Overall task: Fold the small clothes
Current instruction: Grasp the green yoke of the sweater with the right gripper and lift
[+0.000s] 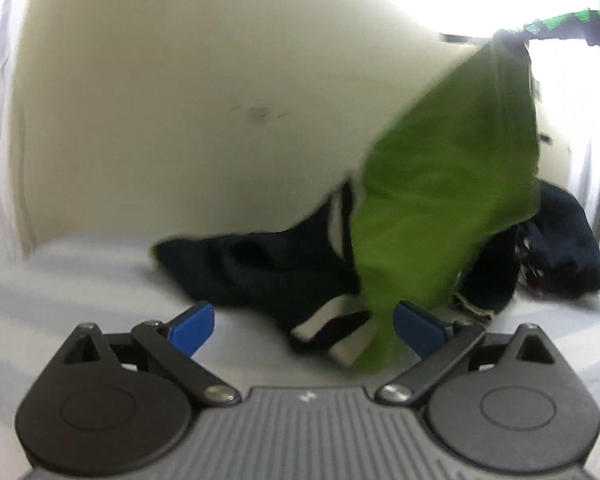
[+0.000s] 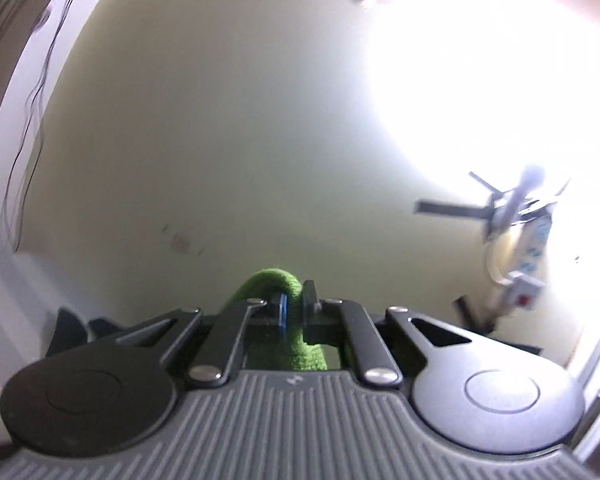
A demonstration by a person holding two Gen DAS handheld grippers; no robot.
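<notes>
Green knit garment: one item, lifted clear of the white surface, hanging as a long drape from the upper right down to the near centre; its top edge is pinched in the right hand-held gripper, whose jaws are clenched on a fold of the fabric. Left hand-held gripper: released, blue pads spread wide; the garment's lower tip dangles between them, contact not discernible. Dark garment with white stripes: crumpled on the surface behind the green one. Second dark heap: far right, beside it. Cream wall: backdrop, faintly marked.
</notes>
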